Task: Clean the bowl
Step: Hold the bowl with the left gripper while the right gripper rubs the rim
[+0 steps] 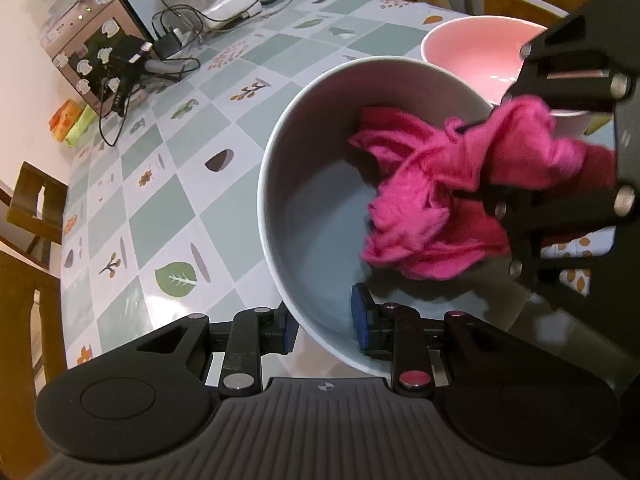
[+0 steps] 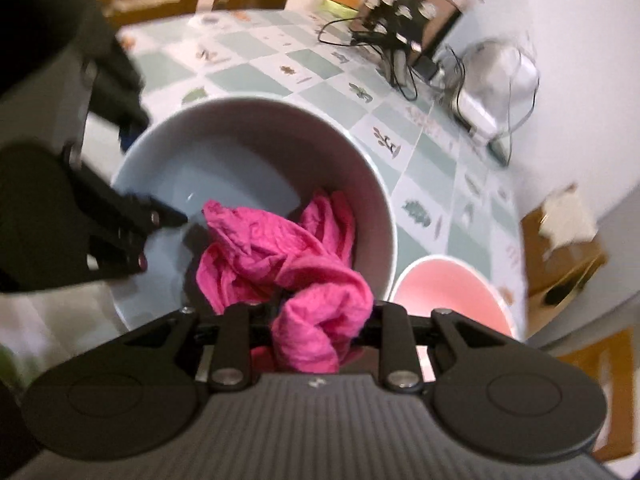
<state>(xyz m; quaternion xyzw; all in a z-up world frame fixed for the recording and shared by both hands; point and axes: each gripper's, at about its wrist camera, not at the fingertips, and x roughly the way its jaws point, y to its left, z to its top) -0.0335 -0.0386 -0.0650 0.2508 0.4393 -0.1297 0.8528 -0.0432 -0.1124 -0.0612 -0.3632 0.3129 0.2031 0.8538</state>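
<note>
Bowl-cleaning was under way on a table (image 1: 168, 208) covered in a green-and-white checked cloth with leaf prints. The left gripper (image 1: 324, 322) angled steeply down, its jaws closed on the near rim of the grey bowl (image 1: 316, 184), one blue pad (image 1: 362, 320) inside the wall and the other outside. The right gripper (image 2: 320, 320) also pointed down into the bowl from the opposite side, its jaws nearly together and clamped on a crumpled magenta cloth (image 2: 280, 256), which spilled against the bowl's inner wall and floor. The bowl was round, pale grey outside and bluish grey inside, glossy, and tipped so its mouth faced the left gripper's camera; being round, it had no long axis. A pink bowl (image 1: 472, 48) sat just beside it. A patterned box (image 1: 96, 52) with cables (image 1: 176, 36) stood near the table's far edge.
</note>
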